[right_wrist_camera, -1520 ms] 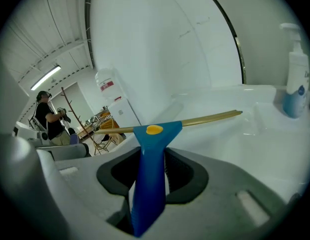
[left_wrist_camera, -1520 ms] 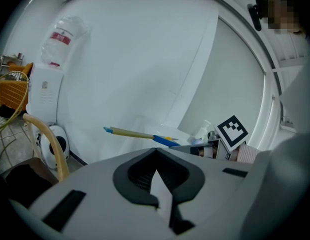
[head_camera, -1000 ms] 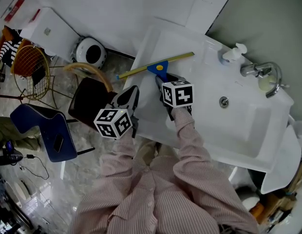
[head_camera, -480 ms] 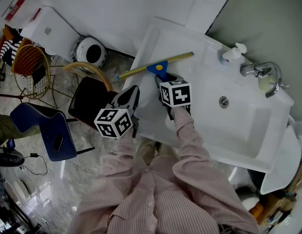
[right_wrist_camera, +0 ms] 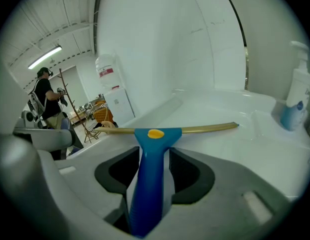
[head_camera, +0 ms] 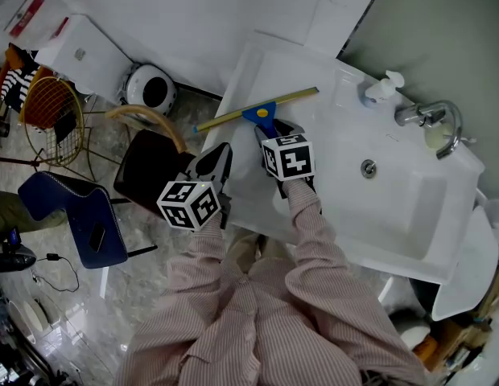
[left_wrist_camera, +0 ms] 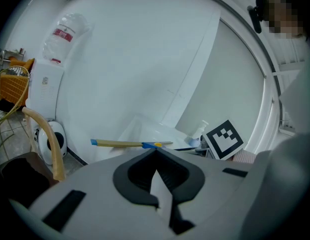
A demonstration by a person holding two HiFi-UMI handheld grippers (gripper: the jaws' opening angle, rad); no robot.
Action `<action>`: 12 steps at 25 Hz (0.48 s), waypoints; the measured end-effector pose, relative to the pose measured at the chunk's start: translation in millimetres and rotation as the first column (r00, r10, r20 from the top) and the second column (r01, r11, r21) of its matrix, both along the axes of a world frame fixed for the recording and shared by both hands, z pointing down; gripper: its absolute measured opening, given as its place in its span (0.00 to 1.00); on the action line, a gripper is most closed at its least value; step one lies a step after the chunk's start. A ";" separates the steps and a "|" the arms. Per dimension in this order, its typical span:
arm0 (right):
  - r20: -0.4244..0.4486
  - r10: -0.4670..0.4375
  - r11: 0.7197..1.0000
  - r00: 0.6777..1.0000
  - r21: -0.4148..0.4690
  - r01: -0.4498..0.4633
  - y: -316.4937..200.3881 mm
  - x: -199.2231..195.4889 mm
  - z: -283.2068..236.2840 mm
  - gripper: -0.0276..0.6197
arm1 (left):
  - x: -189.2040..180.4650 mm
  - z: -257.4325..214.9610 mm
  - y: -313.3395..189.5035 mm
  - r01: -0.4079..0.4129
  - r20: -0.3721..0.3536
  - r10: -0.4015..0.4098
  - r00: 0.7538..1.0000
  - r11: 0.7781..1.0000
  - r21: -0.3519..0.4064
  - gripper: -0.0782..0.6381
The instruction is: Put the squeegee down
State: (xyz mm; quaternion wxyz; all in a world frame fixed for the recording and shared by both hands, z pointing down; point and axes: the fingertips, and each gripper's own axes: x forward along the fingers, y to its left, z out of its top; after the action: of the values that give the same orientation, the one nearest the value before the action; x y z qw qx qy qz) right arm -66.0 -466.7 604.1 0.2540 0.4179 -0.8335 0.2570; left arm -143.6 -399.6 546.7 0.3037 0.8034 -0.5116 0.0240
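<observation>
And there's the release: the right hand-held gripper [head_camera: 272,133] is opening its jaws right now. The blue handle of the squeegee [head_camera: 258,111] sits between them, but a sliver of light shows on either side of it, so the pads no longer pinch it. The squeegee rests on the flat ledge at the left end of the sink [head_camera: 346,215], its long blade stretching from 8 o'clock to 2 o'clock across the white surface, with the handle pointing back at 6 o'clock into the spreading jaws. Off at 3 o'clock, the soap bottle [head_camera: 384,87] and the tap [head_camera: 430,119] stand well clear. The left hand-held gripper [head_camera: 217,158] hangs at 8 o'clock of its partner, just off the sink's edge, jaws pressed together on nothing. Against a second ago, very little differs in the head view: the blade lies on the same line, and both marker cubes sit almost where they were. The letting-go is the real news. By my reading the putting-down is all but done, and only drawing the right hand back off the handle remains.
</observation>
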 end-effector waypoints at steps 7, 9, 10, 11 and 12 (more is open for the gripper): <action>0.025 0.038 0.996 0.999 0.084 -0.040 -0.4 8.1 -20.6 0.31 | 0.0 -6.9 3.5 0.003 -0.004 -0.003 1.000 1.000 0.012 0.11; 0.039 0.046 0.993 0.998 0.106 -0.050 1.7 10.2 -28.6 0.31 | 1.1 -11.5 4.9 -0.002 -0.001 0.002 1.000 1.000 0.021 0.11; 0.046 0.048 0.991 0.998 0.119 -0.053 3.0 11.0 -33.4 0.30 | 2.1 -14.4 5.6 -0.008 0.001 0.007 1.000 1.000 0.027 0.11; 0.055 0.045 0.990 0.997 0.131 -0.052 4.7 11.3 -38.2 0.30 | 3.0 -17.6 6.4 -0.013 0.005 0.013 1.000 0.999 0.034 0.11; 0.068 0.039 0.989 0.997 0.139 -0.049 6.9 11.3 -42.9 0.27 | 4.0 -20.8 7.3 -0.018 0.008 0.018 1.000 0.999 0.041 0.11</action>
State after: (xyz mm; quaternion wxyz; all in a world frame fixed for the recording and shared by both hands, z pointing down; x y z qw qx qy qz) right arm -54.7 -459.8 561.1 0.1909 0.4445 -0.8480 0.2166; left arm -139.6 -392.3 525.9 0.2850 0.8138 -0.5061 0.0193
